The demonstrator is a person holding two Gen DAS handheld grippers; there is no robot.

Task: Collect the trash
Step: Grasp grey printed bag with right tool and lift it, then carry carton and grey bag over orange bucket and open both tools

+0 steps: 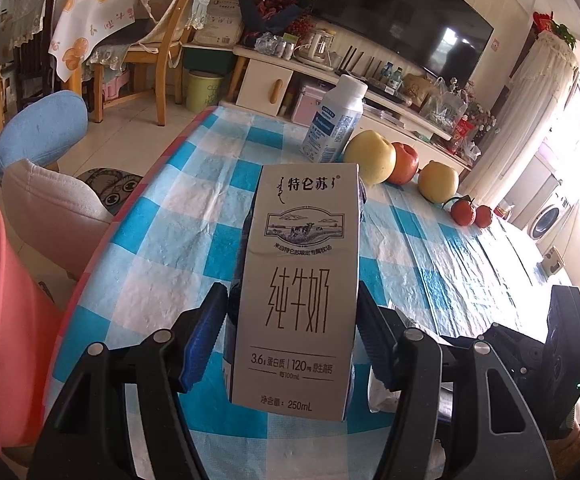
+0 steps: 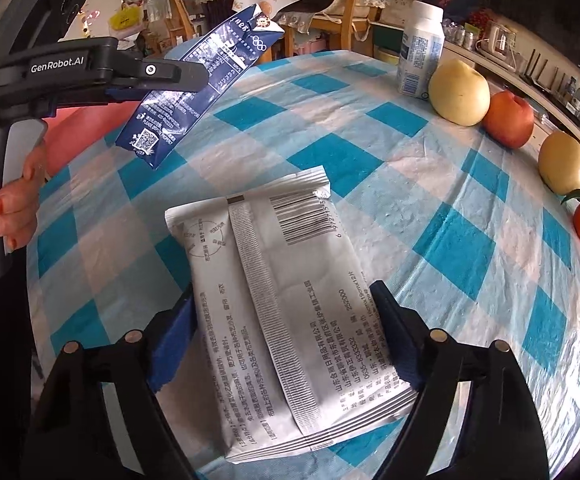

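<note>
Over checked tablecloth (image 2: 370,152): L gripper (image 1: 290,320) jaws clamp milk carton (image 1: 298,280), R gripper (image 2: 285,328) pinches wipes pack (image 2: 290,300).

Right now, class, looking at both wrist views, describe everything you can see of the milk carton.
The milk carton is a slim paperboard box, pale grey in front with a cow-pasture drawing, dark Chinese lettering and "250mL". Its side, seen from the right wrist, is navy with white print and a QR code. The left gripper clamps it, blue pads on both sides. It hangs tilted above the checked tablecloth, touching only the gripper.
</note>
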